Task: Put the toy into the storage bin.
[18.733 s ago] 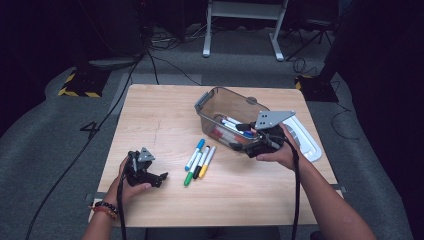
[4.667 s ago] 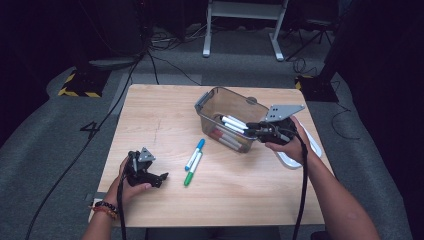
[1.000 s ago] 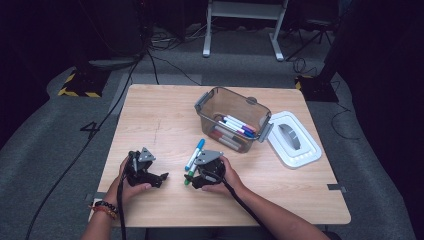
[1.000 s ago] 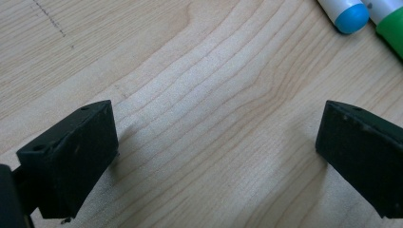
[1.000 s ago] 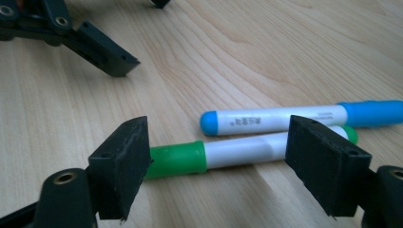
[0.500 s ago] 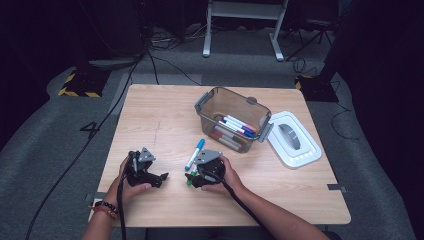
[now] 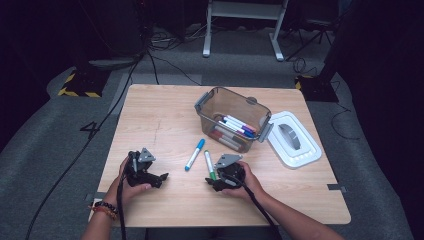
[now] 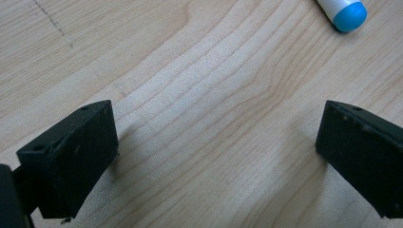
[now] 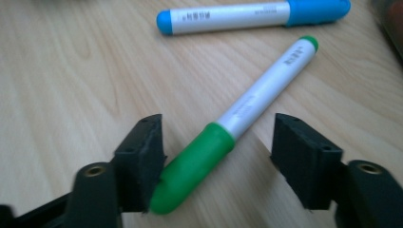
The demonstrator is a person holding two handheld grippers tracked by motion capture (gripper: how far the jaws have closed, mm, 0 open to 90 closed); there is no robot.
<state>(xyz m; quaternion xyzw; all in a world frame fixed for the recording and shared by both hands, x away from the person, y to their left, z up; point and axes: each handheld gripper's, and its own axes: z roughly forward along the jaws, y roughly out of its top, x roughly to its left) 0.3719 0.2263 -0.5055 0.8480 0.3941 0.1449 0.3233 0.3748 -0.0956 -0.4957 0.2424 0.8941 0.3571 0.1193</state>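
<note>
On the tabletop (image 7: 165, 115), from left to right, the left gripper (image 7: 159, 178) is being kept low near the front edge, with its jaws standing wide apart and nothing between them; in the left gripper view only bare wood is lying between the jaws, and the tip of the blue marker (image 7: 194, 154) is seen further off. This marker is lying flat near the middle.

Just right of it, the green marker (image 9: 237, 118) is lying flat in front of the right gripper (image 7: 211, 183). The jaws of this gripper have just been closing, and the capped end is now being framed between them: one jaw seems to be touching the cap, the other is still apart, so the marker is not yet clamped.

The marker is judged to be light, stiff and smooth, so it could be rolling or slipping out if pinched at the rounded cap tip. A hold across the straight white barrel, near the middle, is being advised.

Further right, more markers are lying in the bin (image 7: 206, 100), and its lid (image 7: 305, 152) is resting beside it.
</note>
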